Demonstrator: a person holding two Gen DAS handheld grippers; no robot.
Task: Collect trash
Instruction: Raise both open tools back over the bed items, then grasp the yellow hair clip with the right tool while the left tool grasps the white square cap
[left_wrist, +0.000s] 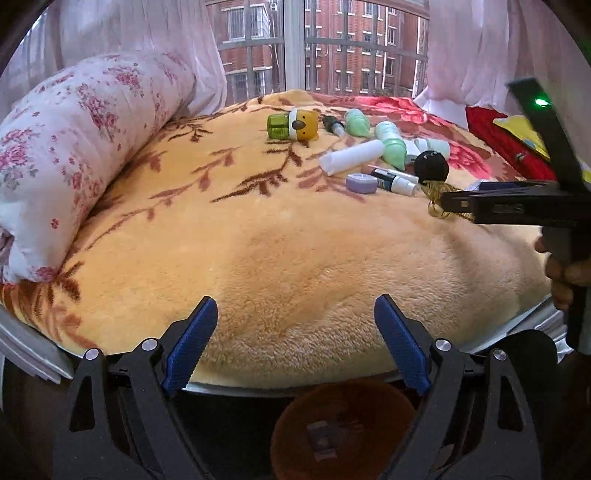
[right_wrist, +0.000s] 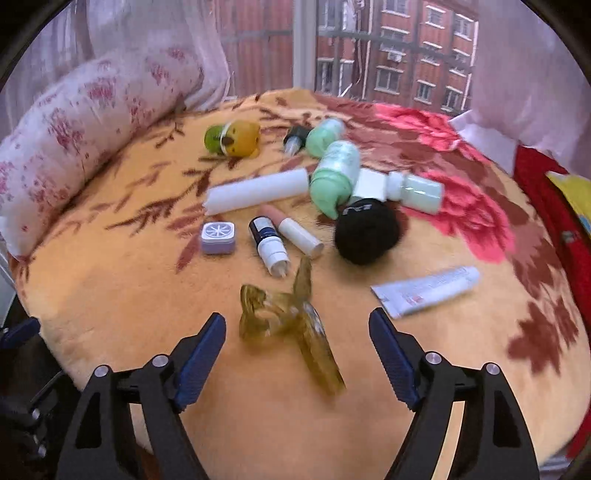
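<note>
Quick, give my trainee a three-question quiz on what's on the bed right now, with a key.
1. True or false: the right tool is shut on the crumpled gold wrapper.
2. Multiple choice: the small lavender case lies nearest which item? A) the white tube B) the dark-labelled bottle C) the bear-shaped toy
3. Fill in: the floral pillow sits along the bed's ____ side.

Key: 1 false, its jaws stand open either side of the wrapper; 2 B; 3 left.
</note>
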